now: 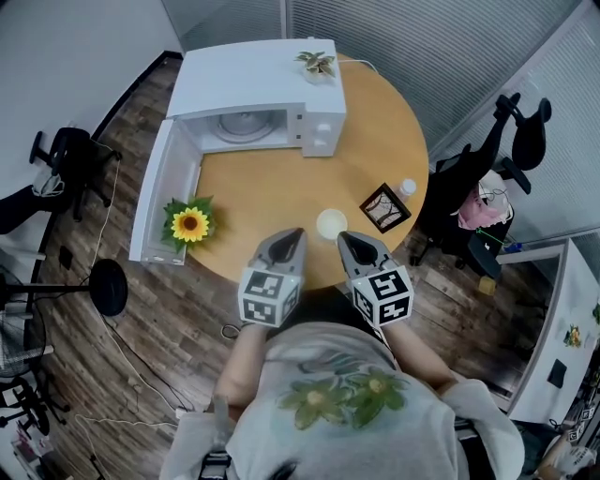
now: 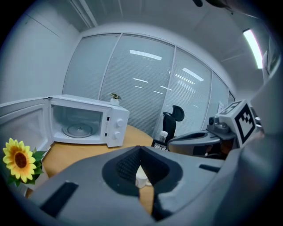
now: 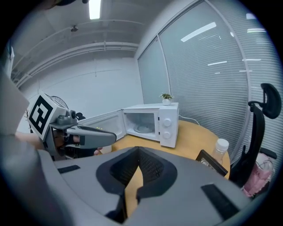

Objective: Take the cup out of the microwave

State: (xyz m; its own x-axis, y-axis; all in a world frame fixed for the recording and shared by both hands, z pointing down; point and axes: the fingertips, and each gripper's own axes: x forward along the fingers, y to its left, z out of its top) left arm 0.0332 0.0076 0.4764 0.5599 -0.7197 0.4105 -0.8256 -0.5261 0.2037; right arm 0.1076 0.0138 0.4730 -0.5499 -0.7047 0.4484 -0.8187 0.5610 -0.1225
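No text, brand, number or sign legible in any view; only coded black-and-white square markers (image 1: 265, 285), not characters, on the left gripper (image 1: 293, 234) and right gripper (image 1: 347, 238).

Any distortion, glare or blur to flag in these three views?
Head view: evenly lit and sharp, with mild wide-angle bending; the cup casts only a soft shadow. Left gripper view: heavy fisheye, dark corners, and light streaks reflected on the glass wall. Right gripper view: the same fisheye, with the ceiling lamp blown out at the top; the microwave stays crisp.
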